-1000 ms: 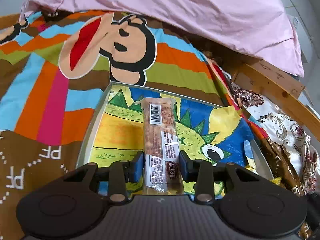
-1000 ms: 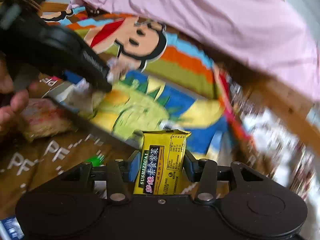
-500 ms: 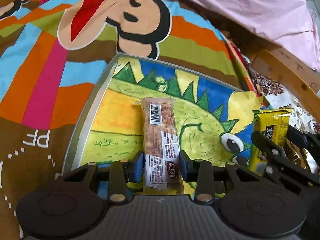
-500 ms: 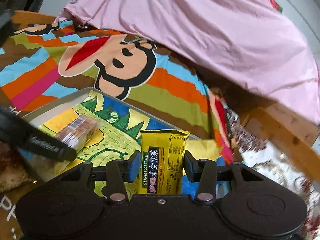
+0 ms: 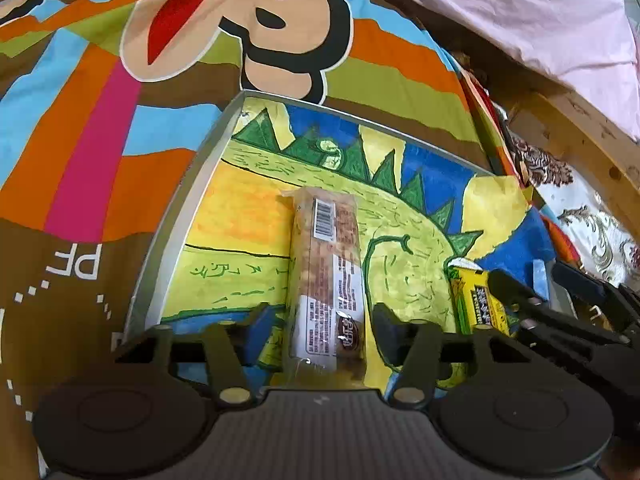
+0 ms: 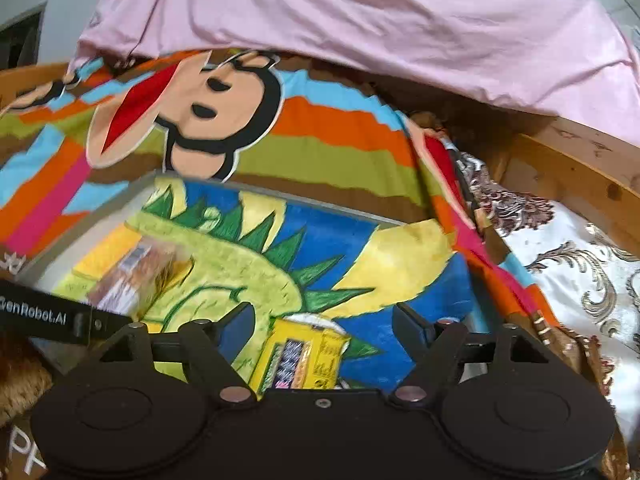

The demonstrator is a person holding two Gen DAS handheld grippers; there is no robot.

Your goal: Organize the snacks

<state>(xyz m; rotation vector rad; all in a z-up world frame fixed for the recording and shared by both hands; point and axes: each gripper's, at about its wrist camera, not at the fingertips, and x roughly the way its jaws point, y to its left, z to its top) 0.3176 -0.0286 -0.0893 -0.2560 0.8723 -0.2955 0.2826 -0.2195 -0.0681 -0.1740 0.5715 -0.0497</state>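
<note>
A shallow grey tray [image 5: 188,184] with a painted dinosaur picture lies on the bed; it also shows in the right wrist view [image 6: 132,190]. A long clear-wrapped snack bar [image 5: 326,280] lies in the tray between the open fingers of my left gripper [image 5: 324,328], which no longer grip it. It shows blurred in the right wrist view [image 6: 132,276]. A yellow snack packet [image 6: 304,354] lies in the tray between the wide-open fingers of my right gripper [image 6: 324,324], released. The packet [image 5: 476,300] and the right gripper [image 5: 560,304] also show at the right of the left wrist view.
The tray rests on a striped cartoon-monkey blanket [image 5: 260,28]. A pink sheet [image 6: 360,20] is heaped behind it. A wooden bed frame [image 6: 560,160] and a patterned white cloth [image 6: 580,260] lie to the right.
Both grippers have opened. The snack bar and the yellow packet, held before, now lie loose in the tray. Both grippers moved lower over the tray.
</note>
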